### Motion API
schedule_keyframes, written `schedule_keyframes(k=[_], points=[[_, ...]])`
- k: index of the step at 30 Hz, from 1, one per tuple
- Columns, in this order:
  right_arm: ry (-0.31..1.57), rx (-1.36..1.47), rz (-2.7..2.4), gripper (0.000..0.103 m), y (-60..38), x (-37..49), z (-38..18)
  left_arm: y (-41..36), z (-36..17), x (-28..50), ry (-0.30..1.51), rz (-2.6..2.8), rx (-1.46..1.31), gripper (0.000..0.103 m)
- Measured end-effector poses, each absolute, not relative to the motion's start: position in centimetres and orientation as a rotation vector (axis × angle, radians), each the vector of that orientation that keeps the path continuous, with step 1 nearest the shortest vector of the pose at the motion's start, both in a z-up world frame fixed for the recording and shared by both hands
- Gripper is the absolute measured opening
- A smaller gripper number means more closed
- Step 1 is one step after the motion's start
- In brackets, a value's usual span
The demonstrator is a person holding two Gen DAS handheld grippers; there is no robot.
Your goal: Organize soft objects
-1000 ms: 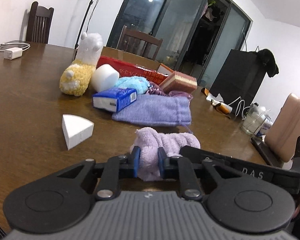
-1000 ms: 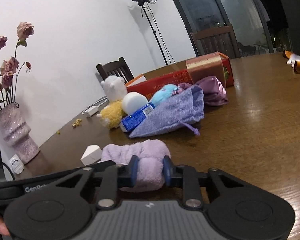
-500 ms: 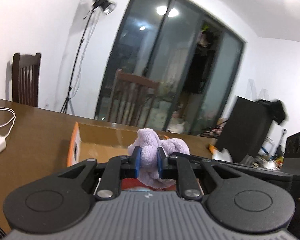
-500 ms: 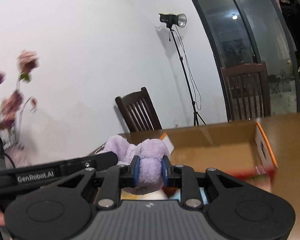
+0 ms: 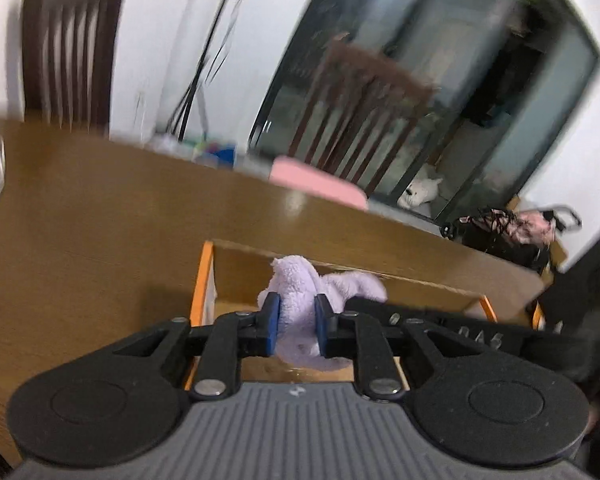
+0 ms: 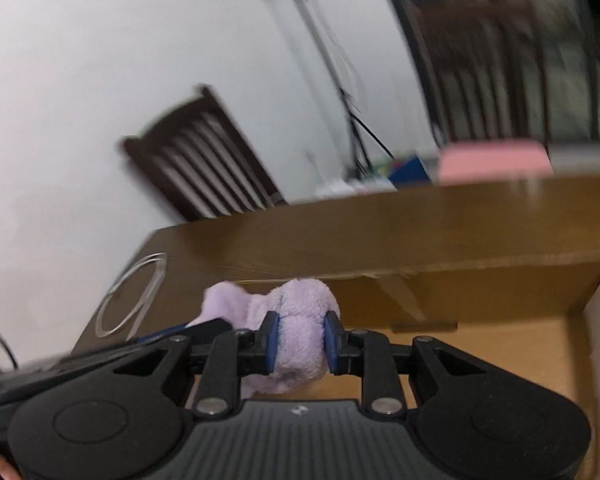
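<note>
A fluffy lilac towel [image 5: 300, 308] hangs between both grippers, one end in each. My left gripper [image 5: 294, 326] is shut on its left end. My right gripper [image 6: 299, 340] is shut on the other end [image 6: 296, 320]. The towel is held in the air over an open cardboard box [image 5: 260, 272] with orange edges, whose brown inside also fills the right wrist view [image 6: 500, 340]. The other soft objects are out of view.
The box stands on a brown wooden table [image 5: 80, 220]. A white cable loop [image 6: 134, 296] lies on the table at the left. Dark wooden chairs [image 5: 72, 56] stand behind the table, one with a pink cushion [image 5: 316, 180]. Both views are motion-blurred.
Both grippers lifted the lilac towel off the table and carried it forward over the open box. Both views now tilt down into the box.
</note>
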State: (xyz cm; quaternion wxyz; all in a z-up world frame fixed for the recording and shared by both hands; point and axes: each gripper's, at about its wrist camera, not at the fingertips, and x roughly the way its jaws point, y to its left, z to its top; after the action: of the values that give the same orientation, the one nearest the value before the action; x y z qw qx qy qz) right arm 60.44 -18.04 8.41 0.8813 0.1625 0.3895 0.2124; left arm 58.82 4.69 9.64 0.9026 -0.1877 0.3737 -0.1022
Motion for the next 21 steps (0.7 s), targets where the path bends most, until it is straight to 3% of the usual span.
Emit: schedule_keyframes(k=[1,4,8,14,17,18,21], points=[[0.849,0.384,0.431,0.024,-18.3,61.5,7.3,4.9,9.5,59.4,0.779,-0.203,-0.392,0.021],[0.897,0.453,0.358,0.034,-18.6,63.0,4.8,4.5,10.5,59.6,0.731,-0.196,-0.332,0.043],[0.935,0.424,0.362,0.056,-17.9,62.6,2.9,4.2,11.3,58.4,0.687,-0.192,-0.282,0.062],[0.879,0.377,0.345,0.058,-18.4,60.6,5.3,4.1,12.9,56.0,0.663,-0.174,-0.261,0.066],[0.835,0.333,0.343,0.063,-18.9,58.9,8.3,4.3,15.3,53.9,0.647,-0.161,-0.227,0.076],[0.817,0.322,0.344,0.065,-19.2,58.2,9.4,4.3,16.0,53.3,0.647,-0.158,-0.213,0.081],[0.765,0.305,0.33,0.077,-20.9,54.9,12.8,3.9,18.2,50.8,0.627,-0.153,-0.143,0.082]])
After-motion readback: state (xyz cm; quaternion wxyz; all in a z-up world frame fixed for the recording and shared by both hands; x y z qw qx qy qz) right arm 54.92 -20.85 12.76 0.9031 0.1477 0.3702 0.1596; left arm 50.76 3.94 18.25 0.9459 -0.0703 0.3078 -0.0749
